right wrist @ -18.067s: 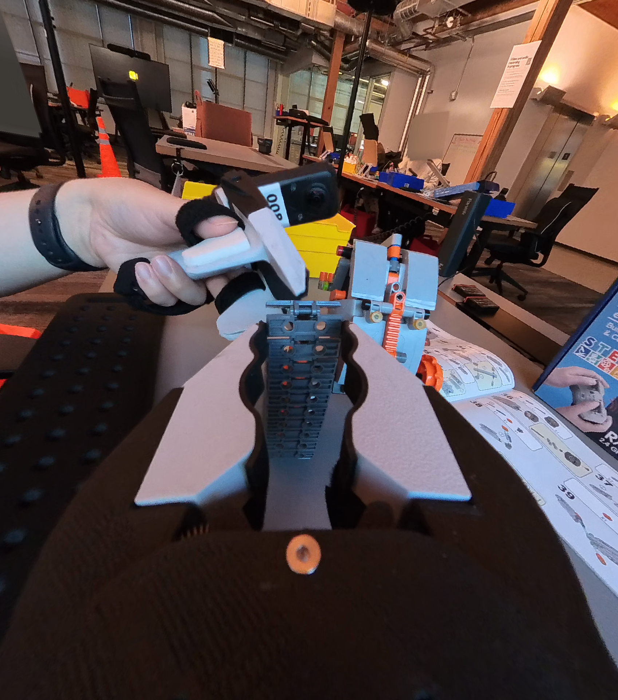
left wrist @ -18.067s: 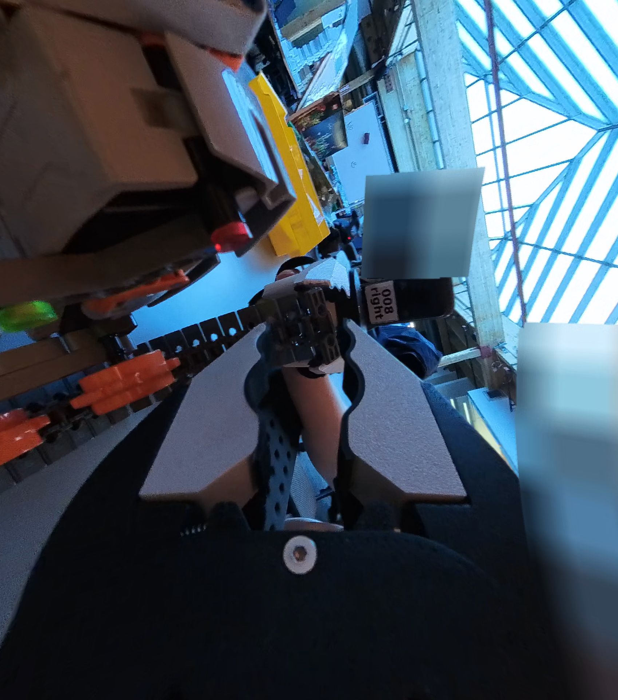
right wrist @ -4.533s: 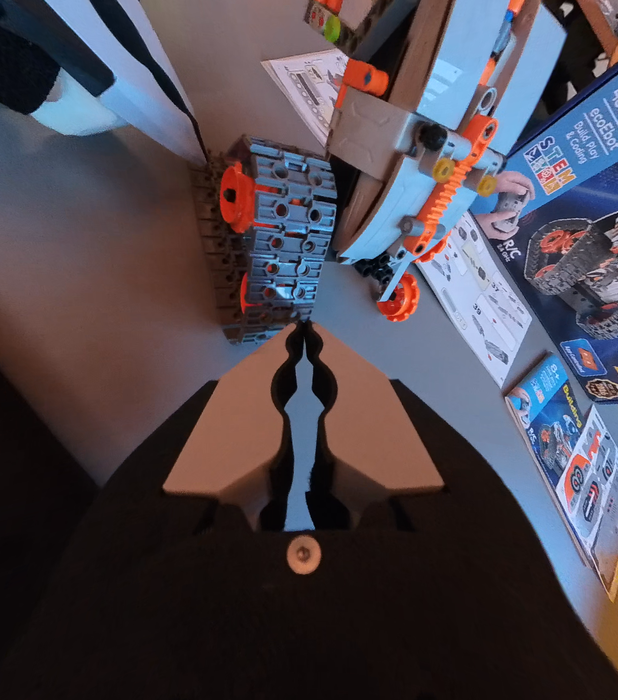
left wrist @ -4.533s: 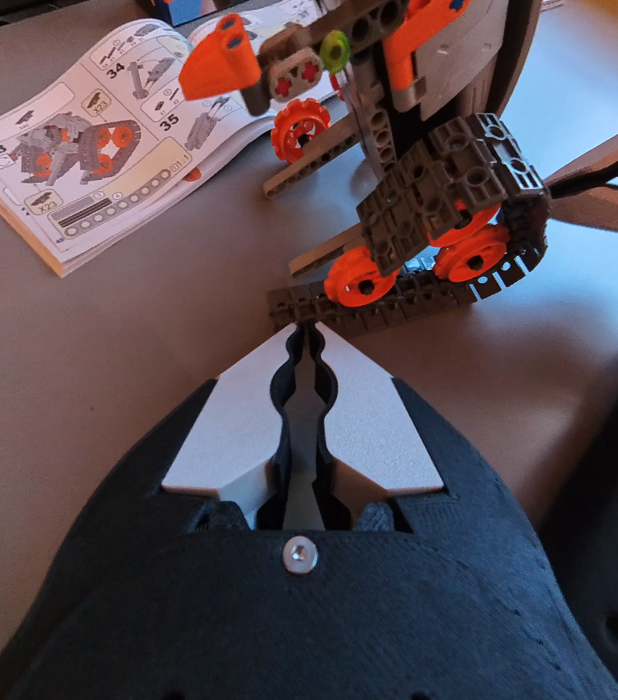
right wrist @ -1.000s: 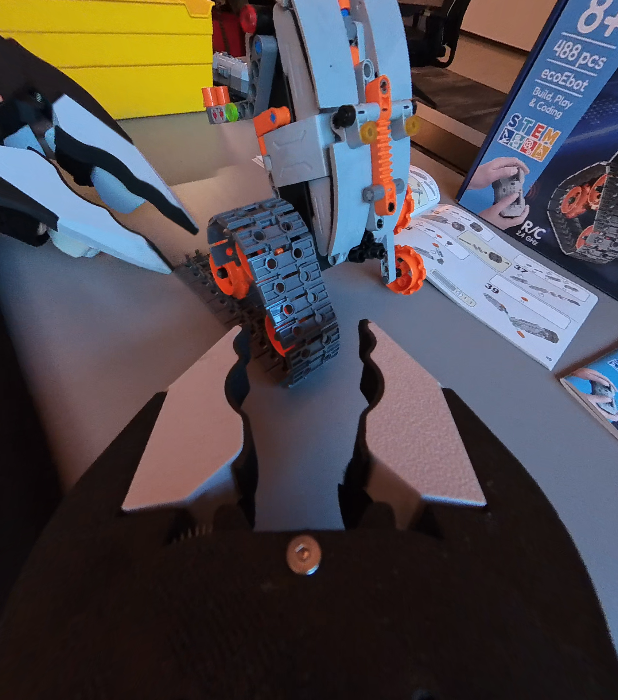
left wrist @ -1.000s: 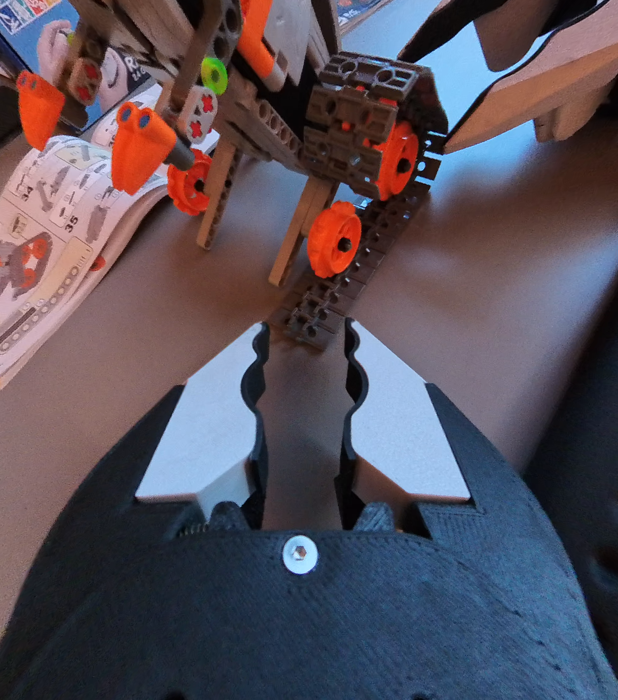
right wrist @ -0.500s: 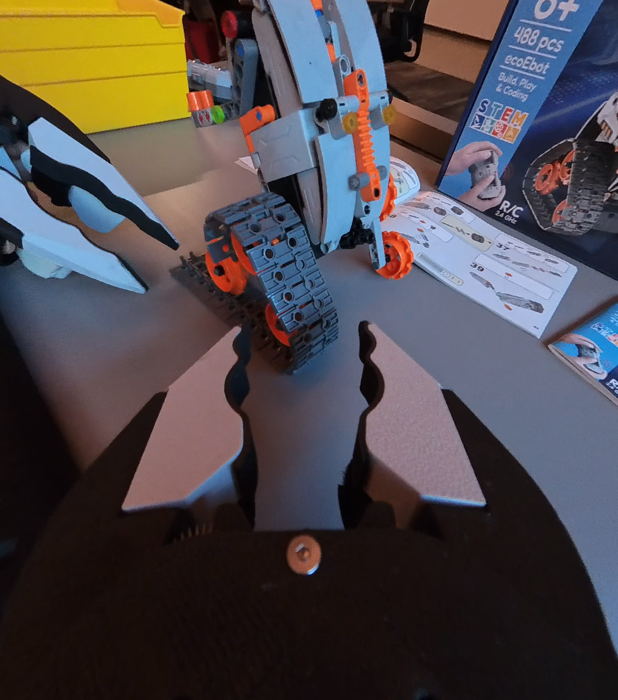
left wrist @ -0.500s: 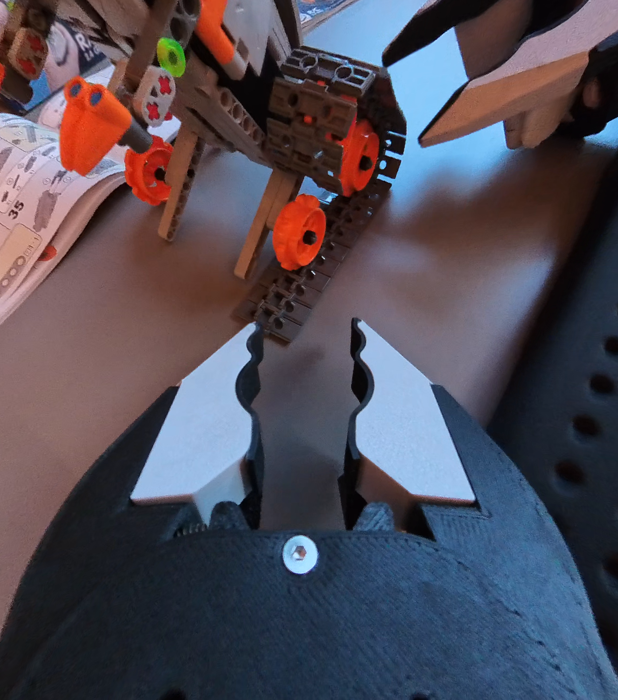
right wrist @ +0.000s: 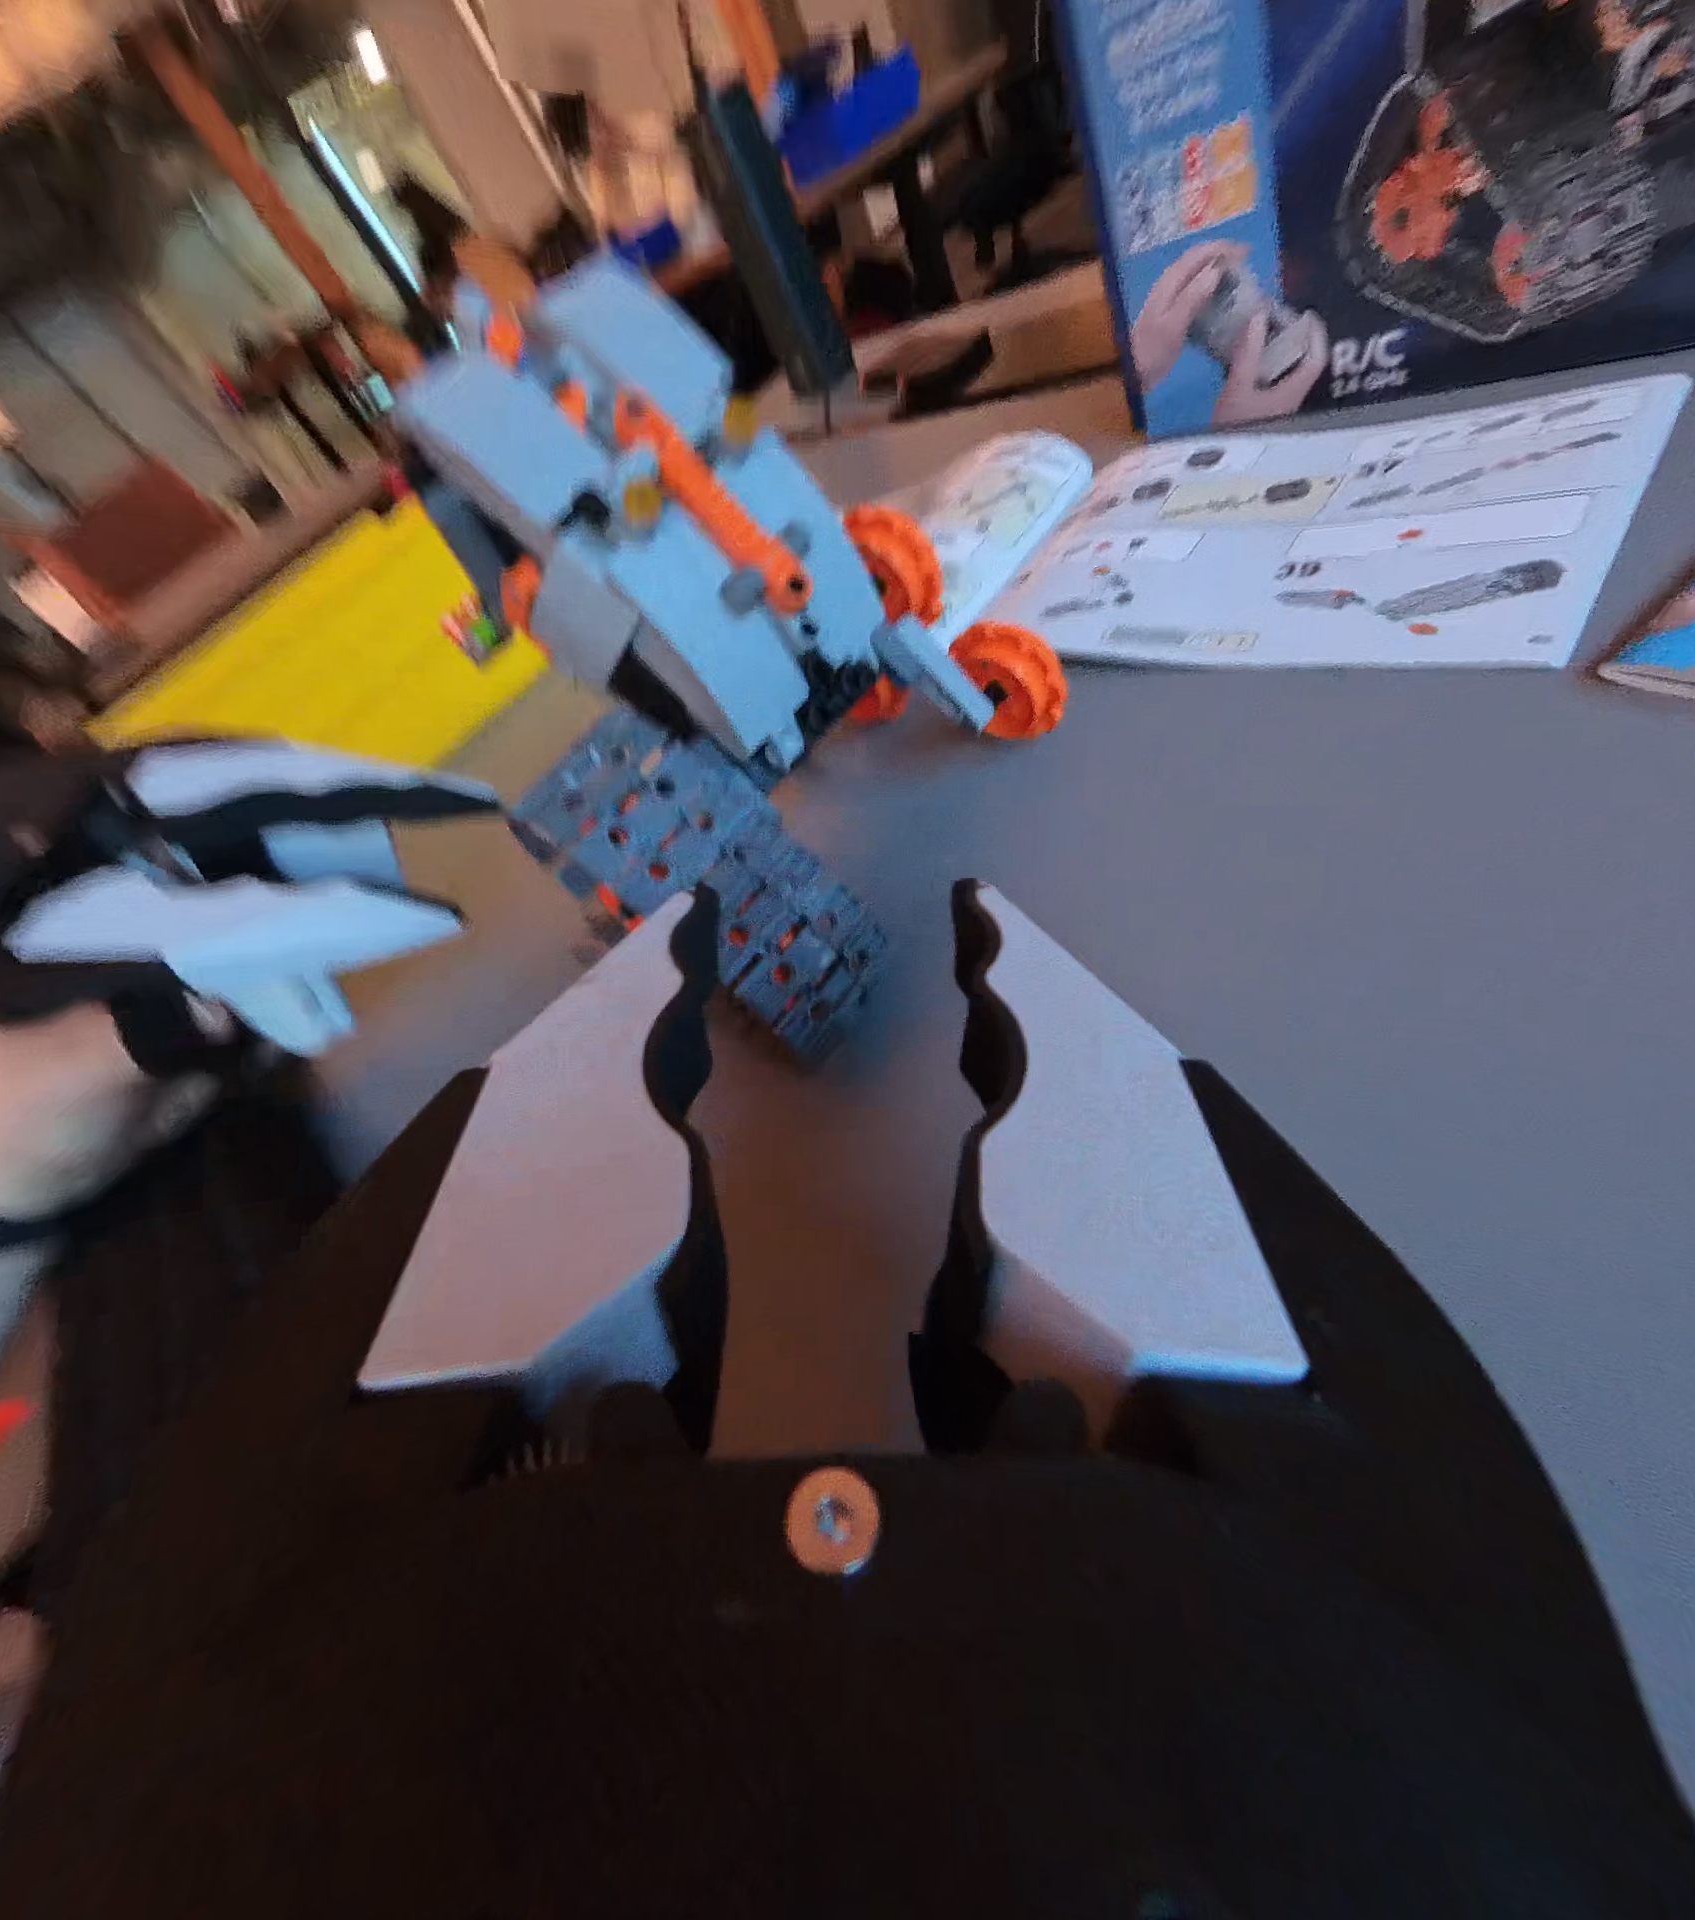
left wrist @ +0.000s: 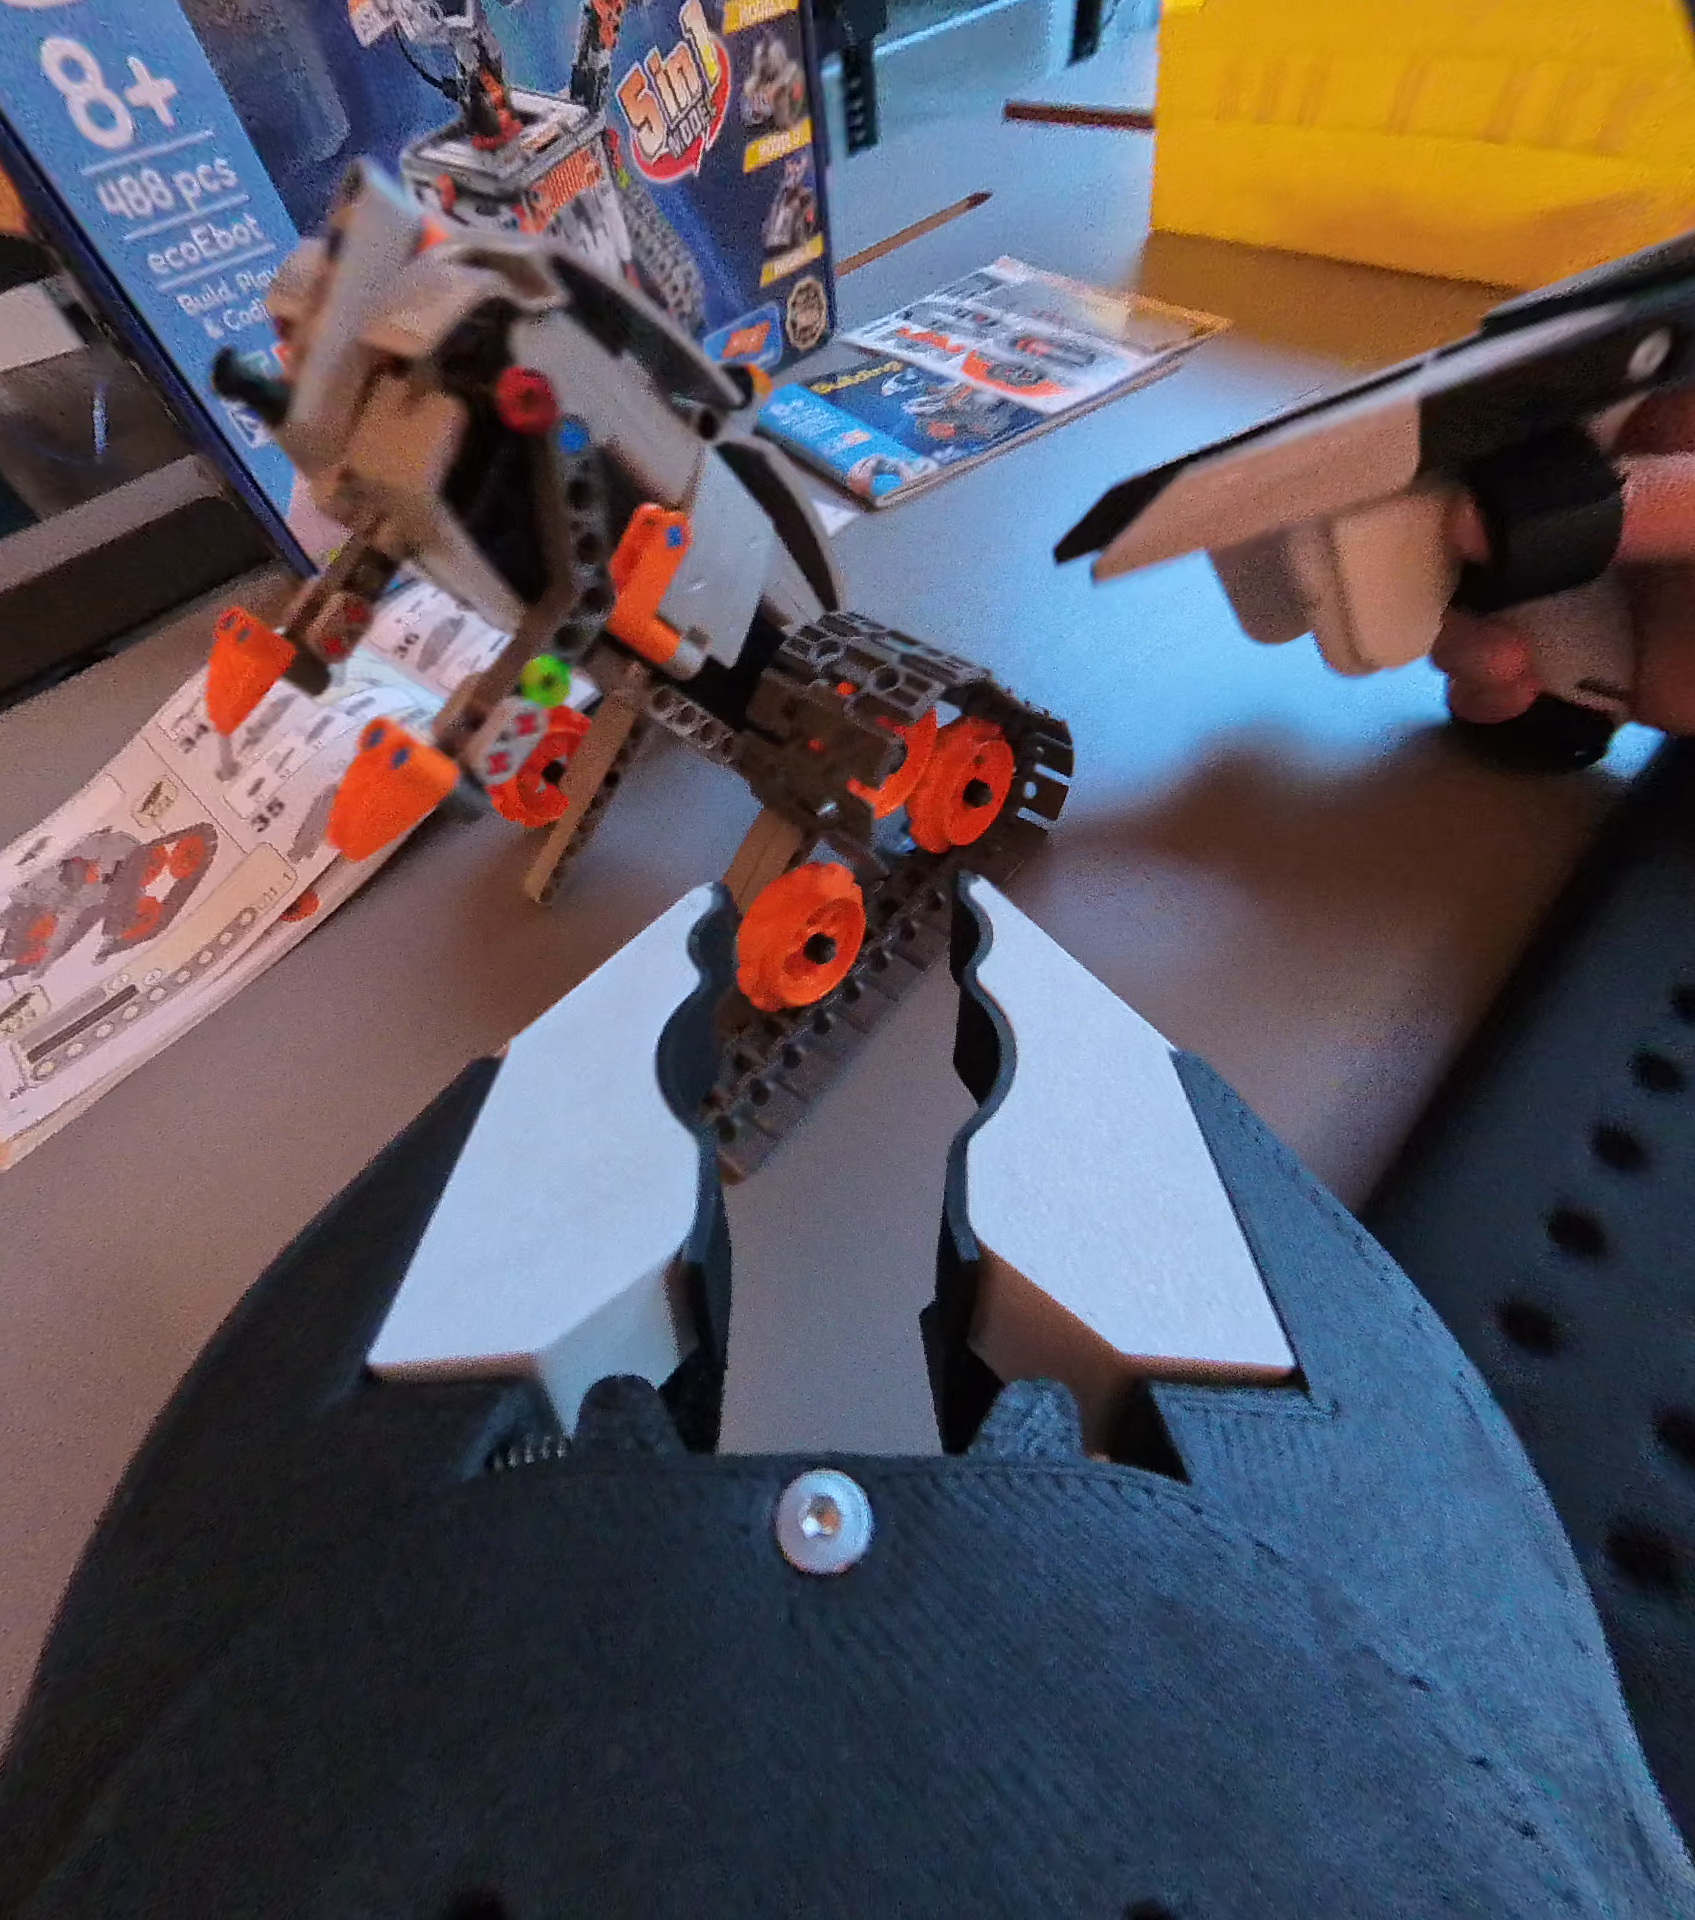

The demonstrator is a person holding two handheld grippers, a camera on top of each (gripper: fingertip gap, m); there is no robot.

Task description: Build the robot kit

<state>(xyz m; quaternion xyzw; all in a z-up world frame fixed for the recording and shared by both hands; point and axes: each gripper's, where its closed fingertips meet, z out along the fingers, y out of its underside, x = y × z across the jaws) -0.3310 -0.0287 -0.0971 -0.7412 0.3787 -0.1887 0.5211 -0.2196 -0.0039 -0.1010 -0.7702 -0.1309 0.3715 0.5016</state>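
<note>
While both grippers stand spread and empty, the left gripper straddles the loose track at twelve o'clock; the right gripper hovers beside it. One tread end lies unwrapped on the table; the toy model tilts.

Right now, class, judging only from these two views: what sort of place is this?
Probably a shared workshop or maker space. A half-built tracked toy robot stands on a grey table beside its open instruction booklet and blue kit box; blurred workbenches and storage bins fill the background.

I am seeing printed lettering and numbers on the blue kit box, the open instruction booklet and a leaflet lying on the far worktop; I am not repeating any.
</note>
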